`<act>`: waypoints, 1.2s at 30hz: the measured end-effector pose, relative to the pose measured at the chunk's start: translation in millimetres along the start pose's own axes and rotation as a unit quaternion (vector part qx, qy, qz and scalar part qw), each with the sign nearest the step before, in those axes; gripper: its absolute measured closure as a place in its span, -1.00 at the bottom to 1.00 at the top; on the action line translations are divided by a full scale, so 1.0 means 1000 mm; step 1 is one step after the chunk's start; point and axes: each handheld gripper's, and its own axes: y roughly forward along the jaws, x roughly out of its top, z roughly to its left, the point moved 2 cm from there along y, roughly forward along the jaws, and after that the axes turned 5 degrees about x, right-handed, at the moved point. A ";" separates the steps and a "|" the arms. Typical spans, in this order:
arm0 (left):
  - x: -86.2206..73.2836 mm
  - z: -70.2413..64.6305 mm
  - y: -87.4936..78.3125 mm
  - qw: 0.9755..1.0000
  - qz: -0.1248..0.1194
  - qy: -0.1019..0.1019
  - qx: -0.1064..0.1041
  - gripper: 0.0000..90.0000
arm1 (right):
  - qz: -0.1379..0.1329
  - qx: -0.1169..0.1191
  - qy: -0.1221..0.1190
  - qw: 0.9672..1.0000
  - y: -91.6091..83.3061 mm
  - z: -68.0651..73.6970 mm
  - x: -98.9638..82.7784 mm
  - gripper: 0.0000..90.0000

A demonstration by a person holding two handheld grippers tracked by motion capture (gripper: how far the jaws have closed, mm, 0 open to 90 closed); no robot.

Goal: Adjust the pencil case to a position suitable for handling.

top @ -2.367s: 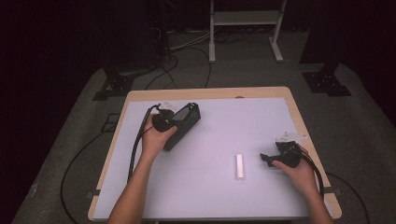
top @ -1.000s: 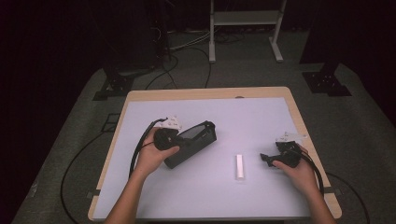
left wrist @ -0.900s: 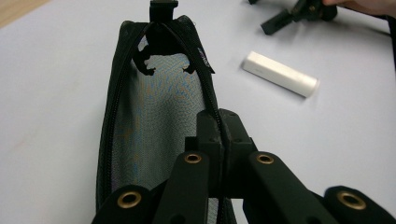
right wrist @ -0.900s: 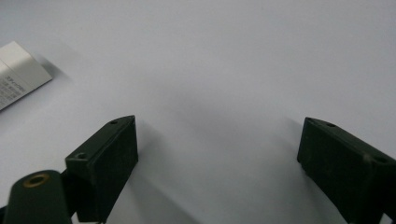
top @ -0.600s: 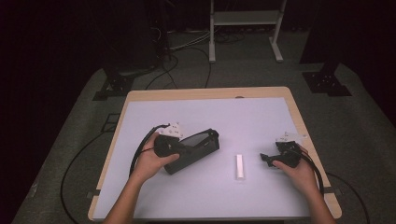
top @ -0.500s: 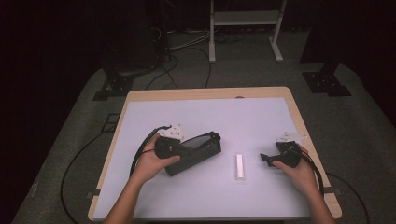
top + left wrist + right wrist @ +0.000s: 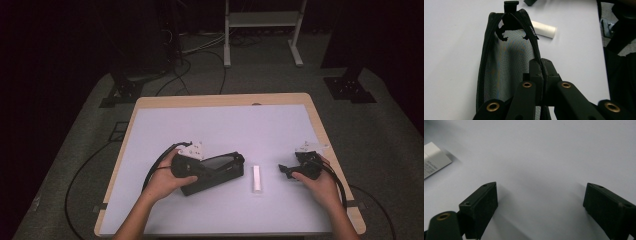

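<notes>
A black zip pouch (image 7: 226, 166) lies in the middle of the table, just left of a small white tube (image 7: 256, 178). My left gripper (image 7: 201, 172) is shut on the pouch's near rim. In the left gripper view the jaws (image 7: 544, 68) pinch the zipper edge, and the pouch (image 7: 509, 57) gapes open, showing a grey mesh lining; the white tube (image 7: 543, 29) lies beyond its far end. My right gripper (image 7: 286, 170) rests on the table to the right of the tube and is open. Between its jaws (image 7: 541, 191) is bare table, with the tube's end (image 7: 434, 160) at the upper left.
The white tabletop (image 7: 225, 125) has a wooden rim, and its far half is bare. Cables trail off the table's left and right edges. On the floor behind stand a metal frame (image 7: 260, 30) and dark stands.
My left gripper has carried the pouch from the back left of the table towards the front middle and turned it to lie beside the white tube. The right gripper has stayed still.
</notes>
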 end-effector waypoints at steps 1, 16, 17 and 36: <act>0.000 -0.001 0.000 1.000 0.002 0.003 -0.002 0.97 | 0.000 0.000 0.000 1.000 0.000 0.000 0.000 -0.75; -0.009 -0.014 0.011 0.999 0.024 0.011 -0.026 0.95 | -0.001 0.000 0.001 1.000 0.000 0.000 0.000 -0.75; -0.010 -0.014 0.011 0.999 0.025 0.013 -0.025 0.93 | 0.000 0.000 0.001 1.000 0.000 0.000 0.000 -0.75; -0.003 -0.014 -0.008 1.000 -0.006 -0.006 -0.015 0.65 | 0.000 0.000 0.000 1.000 0.000 0.000 0.000 -0.75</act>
